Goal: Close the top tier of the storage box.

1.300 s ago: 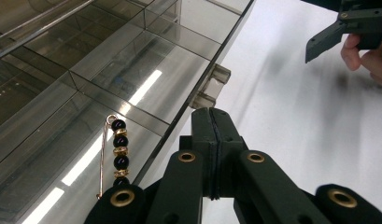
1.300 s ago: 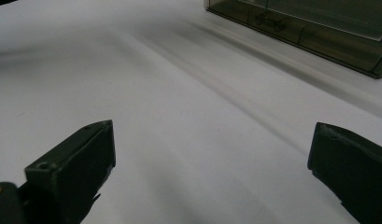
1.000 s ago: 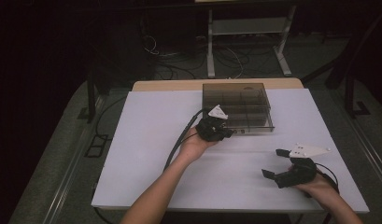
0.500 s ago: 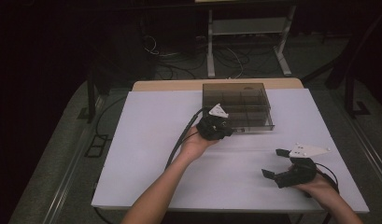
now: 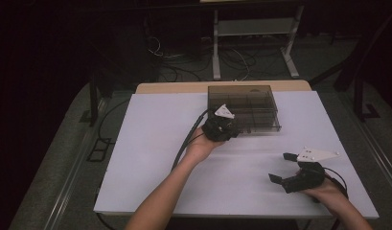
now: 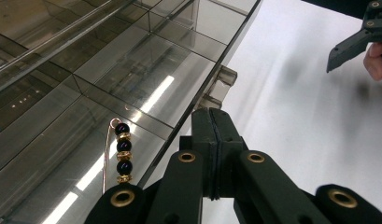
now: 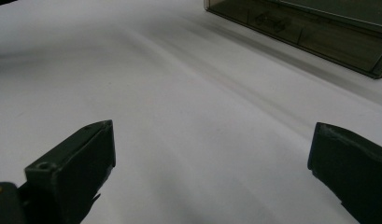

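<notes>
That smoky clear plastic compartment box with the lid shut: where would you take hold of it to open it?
Probably at the small latch tab jutting from the front edge of the smoky clear plastic compartment box, coming from the person's side. It alone protrudes from the flat lid.

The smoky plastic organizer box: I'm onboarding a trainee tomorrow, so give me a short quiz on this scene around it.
1. True or false: the left gripper has its jaws pressed together.
2. Which lies inside the organizer box? A) a beaded pin B) a screwdriver C) a coin
3. Fill in: the right gripper hovers with its jaws ____ over the white table.

Key: 1 true; 2 A, the beaded pin with dark and gold beads; 3 open.
</notes>
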The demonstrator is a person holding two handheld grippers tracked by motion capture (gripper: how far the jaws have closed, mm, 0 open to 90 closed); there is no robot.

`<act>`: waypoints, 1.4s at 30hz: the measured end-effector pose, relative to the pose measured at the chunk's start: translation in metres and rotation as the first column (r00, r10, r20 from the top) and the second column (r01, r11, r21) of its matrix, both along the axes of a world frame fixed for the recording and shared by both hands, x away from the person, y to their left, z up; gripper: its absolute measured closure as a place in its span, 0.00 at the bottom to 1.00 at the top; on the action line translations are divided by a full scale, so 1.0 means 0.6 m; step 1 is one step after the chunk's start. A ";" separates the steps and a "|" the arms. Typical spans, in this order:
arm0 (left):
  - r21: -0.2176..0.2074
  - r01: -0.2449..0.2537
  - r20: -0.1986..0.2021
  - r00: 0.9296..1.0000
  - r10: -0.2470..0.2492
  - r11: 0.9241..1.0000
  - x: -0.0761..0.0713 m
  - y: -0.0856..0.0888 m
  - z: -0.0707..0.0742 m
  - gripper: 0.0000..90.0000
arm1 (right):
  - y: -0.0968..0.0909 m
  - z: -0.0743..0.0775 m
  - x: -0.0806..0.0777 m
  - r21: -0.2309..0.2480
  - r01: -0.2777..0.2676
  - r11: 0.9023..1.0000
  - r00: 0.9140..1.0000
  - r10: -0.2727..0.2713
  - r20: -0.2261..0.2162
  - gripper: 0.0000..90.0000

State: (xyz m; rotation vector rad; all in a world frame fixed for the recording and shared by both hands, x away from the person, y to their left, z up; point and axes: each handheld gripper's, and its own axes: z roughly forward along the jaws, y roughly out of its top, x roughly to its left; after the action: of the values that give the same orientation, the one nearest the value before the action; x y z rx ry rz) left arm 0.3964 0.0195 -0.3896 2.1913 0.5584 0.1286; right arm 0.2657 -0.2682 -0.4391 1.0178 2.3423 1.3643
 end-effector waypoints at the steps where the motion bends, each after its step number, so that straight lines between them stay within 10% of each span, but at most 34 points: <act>1: 0.000 -0.001 0.002 1.000 0.001 1.000 0.001 0.000 0.000 0.99 | 0.000 0.000 0.000 0.000 0.000 1.000 1.000 0.000 0.000 0.00; 42: 0.015 -0.076 0.012 0.997 0.076 0.997 0.054 -0.003 -0.004 0.99 | 0.000 0.000 0.000 0.001 0.000 1.000 1.000 0.000 -0.001 0.00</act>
State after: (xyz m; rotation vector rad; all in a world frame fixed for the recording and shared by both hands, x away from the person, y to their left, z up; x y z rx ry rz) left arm 0.4291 0.0178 -0.3918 2.1838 0.6371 0.1861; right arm 0.2658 -0.2684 -0.4394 1.0185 2.3423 1.3657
